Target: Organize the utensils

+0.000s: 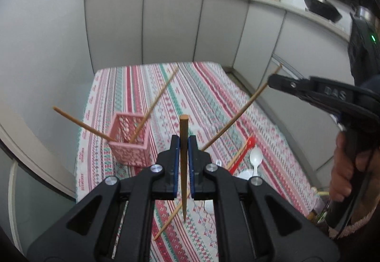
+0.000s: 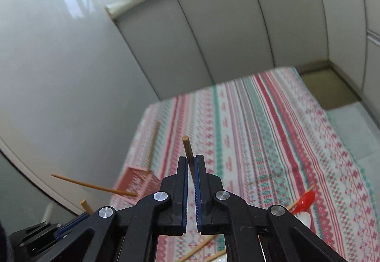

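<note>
Two handheld grippers work above a table with a striped, patterned cloth (image 1: 133, 86). Nearest in the left wrist view, the left gripper (image 1: 183, 143) is clenched on a dark chopstick (image 1: 183, 124) held nearly upright, its thin end pointing down towards the cloth. To the right, a hand (image 1: 342, 167) holds the right gripper (image 1: 273, 80), which is clamped on a paler chopstick (image 1: 228, 129) near its top end; that stick slants down to the left. In the right wrist view the same stick (image 2: 187, 147) pokes up from between the closed jaws. On the cloth below lie another chopstick (image 1: 171, 217), a red spoon (image 1: 249, 144) and a white spoon (image 1: 256, 158), close together. Farther left stands a pink basket (image 1: 129, 143) with two chopsticks (image 1: 154, 105) leaning out of it in different directions. Beyond the table are grey cabinets (image 1: 171, 24) under a cluttered counter.
</note>
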A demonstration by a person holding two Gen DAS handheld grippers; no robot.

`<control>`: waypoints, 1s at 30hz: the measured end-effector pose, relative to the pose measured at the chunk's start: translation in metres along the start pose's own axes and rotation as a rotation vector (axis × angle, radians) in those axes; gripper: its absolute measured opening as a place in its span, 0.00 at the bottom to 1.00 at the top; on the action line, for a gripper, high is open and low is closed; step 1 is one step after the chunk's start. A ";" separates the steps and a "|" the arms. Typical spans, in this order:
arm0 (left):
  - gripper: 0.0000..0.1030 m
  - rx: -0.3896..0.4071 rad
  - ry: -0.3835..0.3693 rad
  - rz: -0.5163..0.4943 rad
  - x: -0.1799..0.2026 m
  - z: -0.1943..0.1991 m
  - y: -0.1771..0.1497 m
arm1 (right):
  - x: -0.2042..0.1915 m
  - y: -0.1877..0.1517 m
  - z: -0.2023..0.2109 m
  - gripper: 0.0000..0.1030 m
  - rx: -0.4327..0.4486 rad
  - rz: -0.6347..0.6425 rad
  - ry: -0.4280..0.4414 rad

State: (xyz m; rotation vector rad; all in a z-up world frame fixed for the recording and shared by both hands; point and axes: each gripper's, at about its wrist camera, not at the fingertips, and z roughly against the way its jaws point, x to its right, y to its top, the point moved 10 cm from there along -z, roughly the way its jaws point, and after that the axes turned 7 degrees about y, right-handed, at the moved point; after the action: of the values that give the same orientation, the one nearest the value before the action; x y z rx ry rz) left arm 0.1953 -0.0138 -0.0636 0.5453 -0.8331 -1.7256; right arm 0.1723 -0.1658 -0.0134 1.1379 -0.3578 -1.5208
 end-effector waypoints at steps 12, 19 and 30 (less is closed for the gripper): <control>0.07 0.328 0.091 0.093 -0.044 0.073 0.076 | -0.056 0.037 0.045 0.00 0.144 0.075 0.112; 0.07 0.322 0.109 0.154 -0.064 0.054 0.085 | -0.058 0.031 0.023 0.00 0.064 0.108 0.108; 0.07 0.070 0.050 0.087 -0.042 0.012 0.026 | 0.047 -0.045 -0.116 0.31 -0.382 0.035 -0.056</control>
State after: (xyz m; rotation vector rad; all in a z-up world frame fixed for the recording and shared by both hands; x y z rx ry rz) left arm 0.2158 0.0254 -0.0381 0.5885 -0.8725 -1.6026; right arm 0.2443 -0.1528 -0.1244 0.7855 -0.1151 -1.5130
